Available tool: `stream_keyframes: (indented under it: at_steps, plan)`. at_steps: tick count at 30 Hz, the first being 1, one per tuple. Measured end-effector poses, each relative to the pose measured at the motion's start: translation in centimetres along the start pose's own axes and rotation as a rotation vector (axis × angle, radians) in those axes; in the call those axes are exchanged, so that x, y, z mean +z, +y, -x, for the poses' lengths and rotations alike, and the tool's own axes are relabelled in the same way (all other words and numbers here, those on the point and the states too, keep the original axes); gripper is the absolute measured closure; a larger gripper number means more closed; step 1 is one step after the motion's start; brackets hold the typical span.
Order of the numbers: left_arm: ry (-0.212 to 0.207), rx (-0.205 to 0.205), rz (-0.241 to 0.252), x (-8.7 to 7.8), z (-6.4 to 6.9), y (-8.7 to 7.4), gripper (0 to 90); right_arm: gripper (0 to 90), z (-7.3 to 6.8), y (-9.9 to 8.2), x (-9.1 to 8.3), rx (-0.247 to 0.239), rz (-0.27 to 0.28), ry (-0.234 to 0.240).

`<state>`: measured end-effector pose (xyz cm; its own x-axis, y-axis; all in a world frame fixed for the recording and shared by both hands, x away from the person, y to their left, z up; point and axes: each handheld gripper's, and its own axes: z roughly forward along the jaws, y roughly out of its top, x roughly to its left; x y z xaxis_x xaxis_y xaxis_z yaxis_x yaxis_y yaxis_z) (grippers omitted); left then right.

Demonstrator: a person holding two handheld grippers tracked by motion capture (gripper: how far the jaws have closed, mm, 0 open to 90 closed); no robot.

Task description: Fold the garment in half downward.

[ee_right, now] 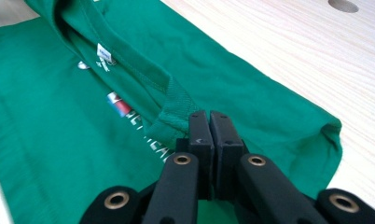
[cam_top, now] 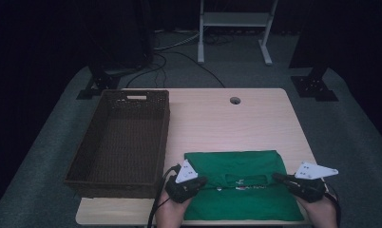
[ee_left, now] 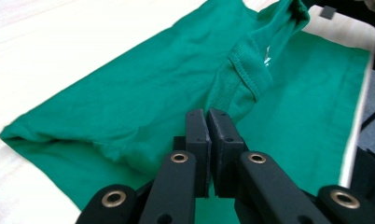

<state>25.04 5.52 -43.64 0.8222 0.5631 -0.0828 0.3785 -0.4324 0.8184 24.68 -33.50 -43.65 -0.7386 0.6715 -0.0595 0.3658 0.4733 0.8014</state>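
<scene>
Green shirt (cam_top: 241,187) at table's (cam_top: 255,118) near edge

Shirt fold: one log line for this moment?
left gripper: shut on shirt collar | right gripper: shut on shirt collar | shirt: on table, collar edge lifted | basket: left, untouched

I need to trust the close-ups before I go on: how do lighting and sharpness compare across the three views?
High view: dim and soft, room behind the table nearly black, green shirt still readable. Left gripper view: bright, bare tabletop washed out to near white, shirt folds fairly sharp. Right gripper view: evenly lit, wood grain and collar stitching clear, printed lettering on the shirt slightly blurred.
</scene>
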Motion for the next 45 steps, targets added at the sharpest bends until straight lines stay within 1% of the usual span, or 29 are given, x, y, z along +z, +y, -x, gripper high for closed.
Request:
stream_keyframes:
  at_steps: [3, 7, 9, 14, 18, 21, 23, 25, 27, 29, 31, 34, 36, 38, 39, 41, 43, 44, 45]
  plan:
    - [-0.012, 0.003, -0.017, -0.1, 0.5, -0.4, 87.6, 89.0, -0.5, -0.3, -0.4, -0.004, -0.008, 0.008]
    - [-0.027, -0.004, -0.037, -0.2, 0.8, -0.9, 87.6, 89.0, -1.3, -0.7, -0.8, -0.007, -0.016, 0.018]
    - [-0.037, -0.004, -0.054, -0.2, 1.0, -1.2, 87.5, 89.0, -1.7, -1.1, -0.9, -0.011, -0.032, 0.023]
    - [-0.059, -0.015, -0.097, 0.4, 1.2, -2.1, 87.2, 88.9, -2.1, -2.3, -0.3, -0.003, -0.077, 0.04]
    - [-0.075, -0.025, -0.117, 0.8, 1.3, -2.9, 86.5, 88.7, -2.3, -2.9, 0.1, 0.004, -0.103, 0.053]
    - [-0.086, -0.03, -0.145, 1.2, 1.2, -3.3, 86.1, 88.7, -2.3, -3.1, 0.3, 0.007, -0.115, 0.058]
    - [-0.091, -0.031, -0.15, 1.3, 1.2, -3.4, 85.7, 88.5, -2.4, -3.2, 0.4, 0.005, -0.122, 0.061]
    - [-0.09, -0.029, -0.154, 1.3, 1.2, -3.4, 83.9, 88.2, -2.5, -3.4, 0.5, 0.007, -0.131, 0.067]
    - [-0.086, -0.034, -0.149, 1.2, 1.3, -3.3, 78.4, 86.8, -2.5, -3.5, 0.5, 0.006, -0.134, 0.072]
    - [-0.087, -0.041, -0.139, 0.9, 1.2, -3.2, 73.9, 78.2, -2.5, -3.5, 0.4, 0.006, -0.123, 0.082]
    - [-0.086, -0.044, -0.128, 0.6, 1.2, -3.0, 70.0, 66.1, -2.5, -3.4, 0.0, 0.012, -0.101, 0.06]
    - [-0.086, -0.055, -0.099, 0.2, 1.2, -2.6, 62.4, 48.1, -2.1, -3.4, -0.5, 0.051, -0.052, 0.06]
    - [-0.081, -0.058, -0.081, 0.0, 1.2, -2.4, 55.5, 35.1, -1.8, -3.4, -0.6, 0.076, -0.026, 0.062]
    - [-0.072, -0.063, -0.056, -0.3, 1.1, -2.1, 44.7, 20.5, -1.5, -3.3, -0.6, 0.093, 0.001, 0.065]
    - [-0.069, -0.065, -0.042, -0.3, 0.9, -2.0, 40.4, 15.8, -1.5, -3.2, -0.6, 0.099, 0.004, 0.056]
    - [-0.046, -0.069, -0.031, 0.0, 0.6, -1.9, 30.0, 7.7, -1.4, -2.8, -0.4, 0.095, 0.013, 0.047]
    - [-0.022, -0.061, -0.032, 0.6, 0.3, -1.9, 17.1, 4.2, -1.3, -2.4, 0.1, 0.087, 0.019, 0.057]
    - [0.0, -0.057, -0.033, 1.0, 0.1, -1.8, 11.8, 2.3, -1.2, -2.2, 0.4, 0.081, 0.019, 0.06]
    - [0.019, -0.059, -0.039, 1.4, 0.0, -1.8, 5.3, 2.3, -1.2, -2.0, 0.7, 0.078, 0.014, 0.064]
